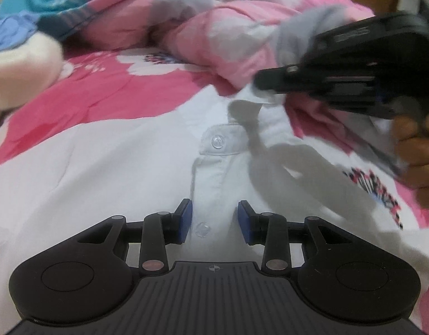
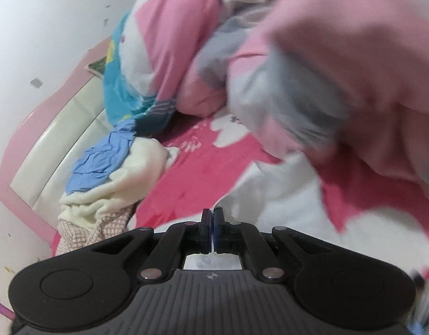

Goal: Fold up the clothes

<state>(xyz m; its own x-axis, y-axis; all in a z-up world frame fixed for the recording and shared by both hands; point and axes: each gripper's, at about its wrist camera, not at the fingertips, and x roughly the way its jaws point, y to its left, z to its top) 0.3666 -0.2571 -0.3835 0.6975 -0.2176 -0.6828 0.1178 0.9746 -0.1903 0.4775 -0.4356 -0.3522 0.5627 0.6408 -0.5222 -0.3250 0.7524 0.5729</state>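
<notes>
two claws (image 1: 214, 220) (image 2: 213, 230), one white shirt (image 1: 102, 184)

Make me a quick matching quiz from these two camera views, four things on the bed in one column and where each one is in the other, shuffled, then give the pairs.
Things
1. white button-up shirt
2. crumpled blue cloth
3. left claw
4. right claw

States
A. pinching the shirt collar
B. open over the button placket
C. spread flat on the pink floral sheet
D. heaped near the headboard

Pairs: 1-C, 2-D, 3-B, 4-A
</notes>
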